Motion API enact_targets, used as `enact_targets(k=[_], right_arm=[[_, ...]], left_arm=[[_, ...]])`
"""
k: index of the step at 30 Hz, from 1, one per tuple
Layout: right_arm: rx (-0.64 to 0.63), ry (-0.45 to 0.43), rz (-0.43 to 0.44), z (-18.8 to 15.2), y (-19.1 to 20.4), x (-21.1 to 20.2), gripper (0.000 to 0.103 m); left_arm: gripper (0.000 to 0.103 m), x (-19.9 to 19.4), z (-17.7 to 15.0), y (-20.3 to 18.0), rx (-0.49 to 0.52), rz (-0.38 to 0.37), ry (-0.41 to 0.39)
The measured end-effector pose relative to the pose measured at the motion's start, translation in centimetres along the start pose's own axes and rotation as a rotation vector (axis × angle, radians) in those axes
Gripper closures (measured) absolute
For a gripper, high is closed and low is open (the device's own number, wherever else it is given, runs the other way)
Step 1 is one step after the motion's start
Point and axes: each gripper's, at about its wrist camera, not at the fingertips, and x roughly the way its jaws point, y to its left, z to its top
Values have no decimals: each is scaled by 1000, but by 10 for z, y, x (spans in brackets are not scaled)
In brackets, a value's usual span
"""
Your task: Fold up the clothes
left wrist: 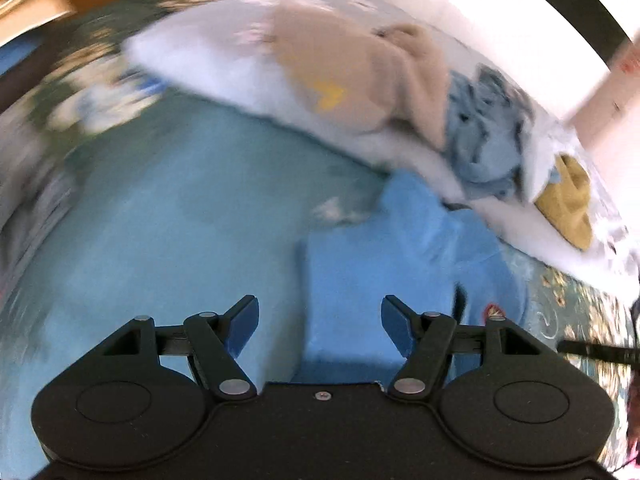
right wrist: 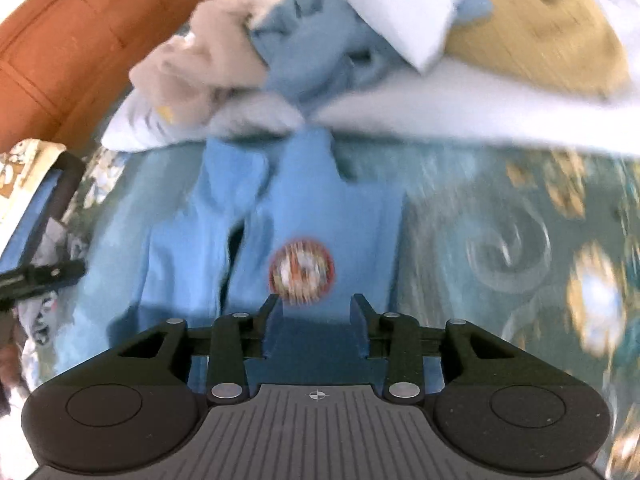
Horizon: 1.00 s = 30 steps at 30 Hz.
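Note:
A light blue shirt with a round red badge lies partly folded on the bed. In the left wrist view my left gripper hovers open over its left folded edge, nothing between the fingers. My right gripper stands partly open low over the shirt's near hem, with the badge just beyond its fingertips and shaded blue cloth under the gap. Both views are blurred by motion. Part of the left gripper shows at the right wrist view's left edge.
A white pillow lies across the far side of the floral teal bedspread. On it are piled a beige garment, a grey-blue garment and a mustard garment. An orange wooden headboard stands behind.

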Motion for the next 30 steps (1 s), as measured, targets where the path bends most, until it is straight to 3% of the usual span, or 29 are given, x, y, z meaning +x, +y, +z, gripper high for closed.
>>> enact_targets(k=[3,8,15,21,24,28,30], right_arm=[[-62,8,-18,35,6,21,60],[-77,60,-58,84,1,67,61],[18,127,-13,125,-19,119,61],[87,194,76,135,-31,151,64],[102,204,80,135,-33,159,73],[91,189,81,131,-28,157,84],[82,161,77,127,-23,149,89]], left_arm=[[37,38,31,-25,130,-34,17],[37,99,65,-58,362,-67,38],[37,164,89,-48,302,-161,139],[42,196,101,-46,281,-242,197],[52,204,102,-46,274,-260,214],[78,198,101,-48,261,-257,193],[85,195,101,-49,255,-255,183]])
